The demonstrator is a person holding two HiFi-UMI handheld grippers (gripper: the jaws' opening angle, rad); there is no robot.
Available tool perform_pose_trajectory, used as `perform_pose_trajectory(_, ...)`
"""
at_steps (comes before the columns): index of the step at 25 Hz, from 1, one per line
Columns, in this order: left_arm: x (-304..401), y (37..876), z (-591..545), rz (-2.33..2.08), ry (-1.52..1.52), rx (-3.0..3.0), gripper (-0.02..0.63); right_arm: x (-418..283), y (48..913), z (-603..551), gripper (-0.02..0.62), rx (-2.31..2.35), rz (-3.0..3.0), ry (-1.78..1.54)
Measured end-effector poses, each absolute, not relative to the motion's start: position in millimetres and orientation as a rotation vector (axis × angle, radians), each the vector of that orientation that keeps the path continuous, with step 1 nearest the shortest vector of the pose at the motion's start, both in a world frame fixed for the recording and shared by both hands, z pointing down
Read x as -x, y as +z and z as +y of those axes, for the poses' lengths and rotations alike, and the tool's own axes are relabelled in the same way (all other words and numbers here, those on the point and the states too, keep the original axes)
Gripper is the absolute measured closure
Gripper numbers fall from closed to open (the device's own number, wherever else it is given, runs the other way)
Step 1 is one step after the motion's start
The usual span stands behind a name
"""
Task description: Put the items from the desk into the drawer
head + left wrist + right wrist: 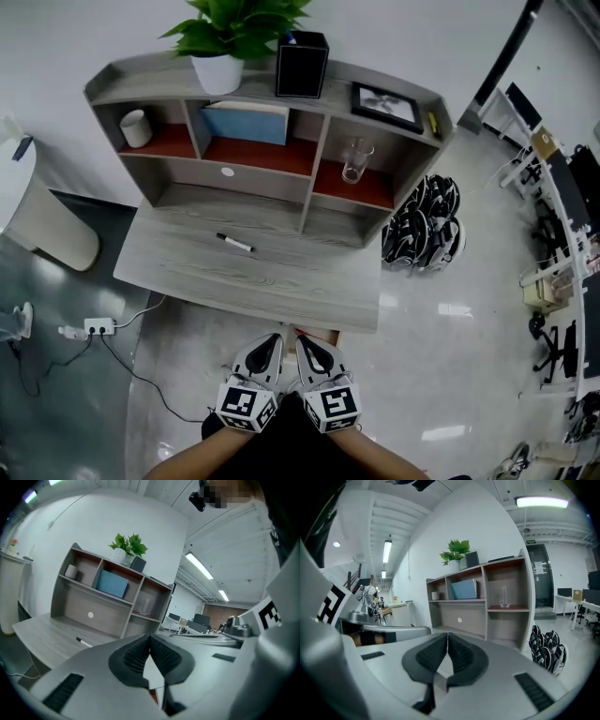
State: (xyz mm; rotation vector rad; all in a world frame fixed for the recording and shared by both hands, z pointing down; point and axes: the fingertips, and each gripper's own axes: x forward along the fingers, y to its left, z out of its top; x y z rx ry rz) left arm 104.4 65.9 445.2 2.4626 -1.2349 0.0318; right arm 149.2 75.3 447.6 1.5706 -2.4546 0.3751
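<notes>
A black marker pen (234, 243) lies on the grey wooden desk (281, 291), near the foot of the shelf unit; the left gripper view also has the marker (84, 642). A shelf panel with a white round knob (227, 172) stands behind it. Both grippers hang side by side in front of the desk's near edge, well short of the pen. My left gripper (275, 338) (150, 636) is shut with nothing in it. My right gripper (302, 339) (447, 635) is shut and empty too.
On the shelf unit are a potted plant (225, 37), a black box (302, 64), a picture frame (386, 105), a glass (355, 160), a white cup (136, 127) and a blue book (246, 122). Helmets (424, 225) lie on the floor at right; a power strip (97, 326) lies at left.
</notes>
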Motion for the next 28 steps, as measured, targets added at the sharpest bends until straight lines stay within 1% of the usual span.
perform_pose_trajectory(9, -45, 420, 40, -1.312, -0.045, -2.482, 0.594, -93, 422, 49, 0.574, -1.540, -2.516, 0.329)
perform_pose_trajectory(11, -30, 418, 35, -1.304, -0.075, -2.469, 0.594, -78, 423, 46, 0.574, -1.522, -2.515, 0.331)
perform_pose_trajectory(19, 36, 426, 14, -1.328, -0.043, -2.472, 0.594, -16, 434, 32, 0.574, -1.415, -2.518, 0.400)
perform_pose_trajectory(24, 84, 432, -3, -1.351, -0.020, -2.491, 0.594, 20, 446, 16, 0.574, -1.369, -2.506, 0.378)
perform_pose_trajectory(28, 107, 439, -15, -1.369, 0.000, -2.485, 0.594, 39, 455, -4, 0.572, -1.357, -2.471, 0.361)
